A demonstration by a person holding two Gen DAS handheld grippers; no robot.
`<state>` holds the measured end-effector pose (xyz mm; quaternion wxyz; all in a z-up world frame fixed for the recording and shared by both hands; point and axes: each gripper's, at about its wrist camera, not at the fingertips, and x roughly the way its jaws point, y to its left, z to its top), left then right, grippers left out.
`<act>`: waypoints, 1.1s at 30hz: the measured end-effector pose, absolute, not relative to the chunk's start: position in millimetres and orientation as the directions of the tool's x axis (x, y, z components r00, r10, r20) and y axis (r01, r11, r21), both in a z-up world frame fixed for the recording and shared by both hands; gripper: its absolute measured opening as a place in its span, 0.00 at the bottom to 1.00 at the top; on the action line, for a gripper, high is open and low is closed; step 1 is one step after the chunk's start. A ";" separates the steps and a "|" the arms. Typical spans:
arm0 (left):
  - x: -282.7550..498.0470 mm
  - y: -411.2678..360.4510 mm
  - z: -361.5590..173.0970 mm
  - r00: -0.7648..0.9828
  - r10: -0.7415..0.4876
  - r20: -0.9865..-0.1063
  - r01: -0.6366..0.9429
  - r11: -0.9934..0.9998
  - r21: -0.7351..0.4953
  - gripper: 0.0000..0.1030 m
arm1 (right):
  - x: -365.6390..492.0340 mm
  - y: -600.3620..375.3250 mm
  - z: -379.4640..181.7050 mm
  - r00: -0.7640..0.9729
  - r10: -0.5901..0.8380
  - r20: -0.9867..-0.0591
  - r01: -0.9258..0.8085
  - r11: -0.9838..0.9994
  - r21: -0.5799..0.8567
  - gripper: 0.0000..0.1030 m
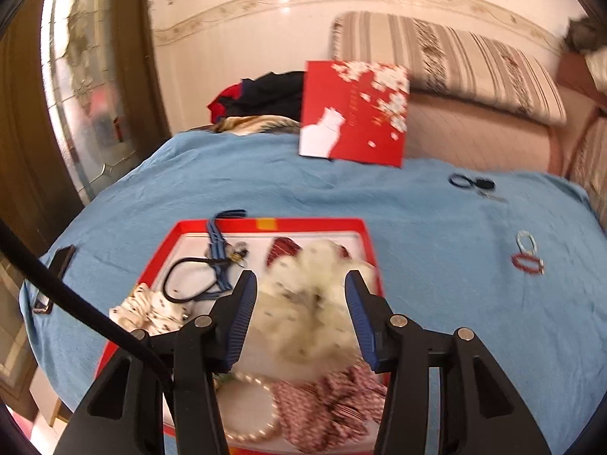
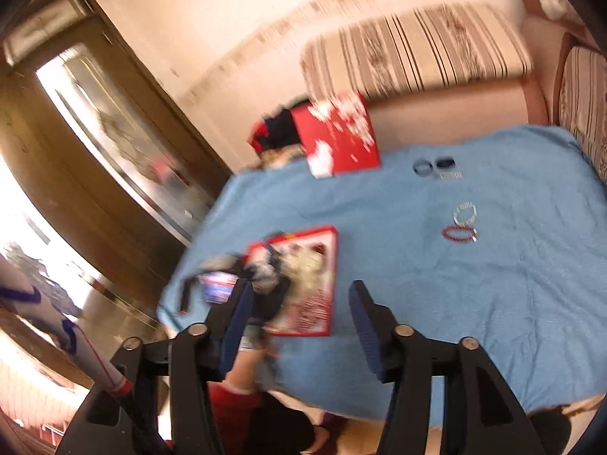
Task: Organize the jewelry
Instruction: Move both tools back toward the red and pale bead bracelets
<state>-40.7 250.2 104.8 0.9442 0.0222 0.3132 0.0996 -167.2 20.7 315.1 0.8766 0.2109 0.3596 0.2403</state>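
While the red tray [image 1: 343,223] lies on the blue cloth [image 1: 436,303] over the bench, it holds most of the jewelry and hair pieces: a fluffy white scrunchie [image 1: 303,303], a red patterned scrunchie [image 1: 334,402], a pearl necklace [image 1: 250,409], a black cord necklace [image 1: 189,280], a blue strap [image 1: 216,242] and a spotted cream scrunchie [image 1: 148,309] lapping over the tray's near-left rim. Above the white scrunchie the left gripper [image 1: 299,284] hangs with its jaws released, the pads not pressing on it. Away to the right on the cloth lie a red bead bracelet [image 1: 527,263] touching a pale bracelet [image 1: 527,240], and farther back some dark rings [image 1: 472,182], blurred. From the right wrist view, the right gripper [image 2: 301,295] is over the cloth beside the tray [image 2: 334,276], jaws released and empty. A red box lid [image 1: 354,108] stands at the far edge, a phone [image 1: 57,265] at the left
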 end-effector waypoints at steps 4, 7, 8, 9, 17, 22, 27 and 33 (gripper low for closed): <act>-41.1 228.8 101.1 0.776 0.197 -0.599 -0.149 0.980 0.130 0.46 | -206.0 24.1 364.1 0.642 0.641 -0.421 -0.386 0.744 0.545 0.68; -41.0 216.7 98.5 0.765 0.183 -0.618 -0.128 0.983 0.132 0.46 | -224.3 23.0 381.9 0.674 0.641 -0.367 -0.430 0.745 0.511 0.70; -41.2 214.1 98.3 0.762 0.182 -0.621 -0.126 0.983 0.133 0.46 | -228.5 20.9 385.2 0.675 0.646 -0.356 -0.437 0.739 0.513 0.70; -40.9 212.1 97.7 0.760 0.182 -0.624 -0.125 0.983 0.134 0.46 | -230.4 19.6 386.0 0.668 0.655 -0.352 -0.443 0.731 0.520 0.70; -37.4 198.6 94.7 0.743 0.154 -0.651 -0.116 0.988 0.102 0.46 | -227.8 8.0 384.4 0.616 0.701 -0.360 -0.452 0.689 0.567 0.70; -39.2 186.6 95.4 0.749 0.145 -0.647 -0.088 0.989 0.119 0.46 | -229.5 12.2 386.9 0.596 0.716 -0.363 -0.480 0.680 0.555 0.70; -40.3 183.7 99.2 0.753 0.122 -0.646 -0.071 0.992 0.104 0.46 | -229.6 14.3 386.5 0.588 0.725 -0.359 -0.487 0.671 0.559 0.70; -36.0 183.1 99.2 0.741 0.083 -0.667 -0.060 0.997 0.058 0.46 | -230.7 26.6 387.5 0.589 0.719 -0.369 -0.513 0.685 0.517 0.72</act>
